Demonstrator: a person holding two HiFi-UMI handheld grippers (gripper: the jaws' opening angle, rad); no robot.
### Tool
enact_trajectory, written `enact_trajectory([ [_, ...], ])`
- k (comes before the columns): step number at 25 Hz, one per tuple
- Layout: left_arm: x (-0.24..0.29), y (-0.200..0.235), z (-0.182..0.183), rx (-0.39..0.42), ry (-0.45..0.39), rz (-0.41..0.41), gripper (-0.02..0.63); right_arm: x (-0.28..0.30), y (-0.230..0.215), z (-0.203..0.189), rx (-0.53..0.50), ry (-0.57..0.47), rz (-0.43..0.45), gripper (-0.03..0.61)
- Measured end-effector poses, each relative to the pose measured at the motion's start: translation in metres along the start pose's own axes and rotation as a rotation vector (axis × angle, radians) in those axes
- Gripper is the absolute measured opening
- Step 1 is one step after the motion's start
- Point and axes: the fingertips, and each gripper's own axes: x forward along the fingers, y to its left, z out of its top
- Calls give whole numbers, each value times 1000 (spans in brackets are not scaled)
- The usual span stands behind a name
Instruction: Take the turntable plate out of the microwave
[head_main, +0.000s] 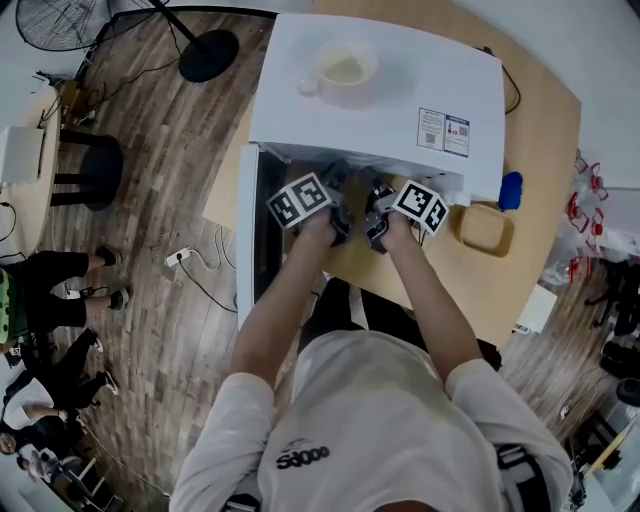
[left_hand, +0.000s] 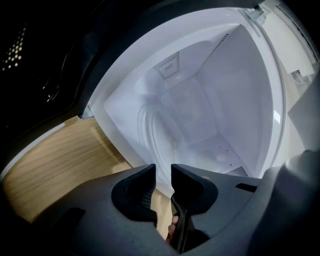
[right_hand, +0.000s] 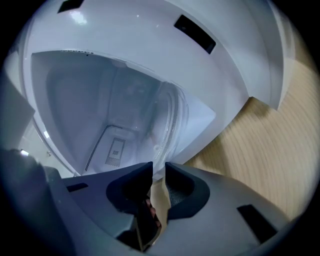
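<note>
Both: right tool (right_hand: 159, 170) seemingly pinches turntable plate (right_hand: 170, 125), left tool (left_hand: 163, 172) straddles.

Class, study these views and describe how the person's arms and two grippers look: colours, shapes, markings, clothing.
The left gripper and right gripper are dark grey moulded plastic, each with two blunt jaws with ribbed pads. The left marker cube and right marker cube are white with black square patterns. The person wears a white short-sleeved shirt with a dark print; no cables show.
</note>
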Motion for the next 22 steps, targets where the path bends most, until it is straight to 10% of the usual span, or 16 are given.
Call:
enact_trajectory([
  [22, 0, 5, -5, -186, -31, -70, 37, 11, 19, -15, -21, 22, 96, 97],
])
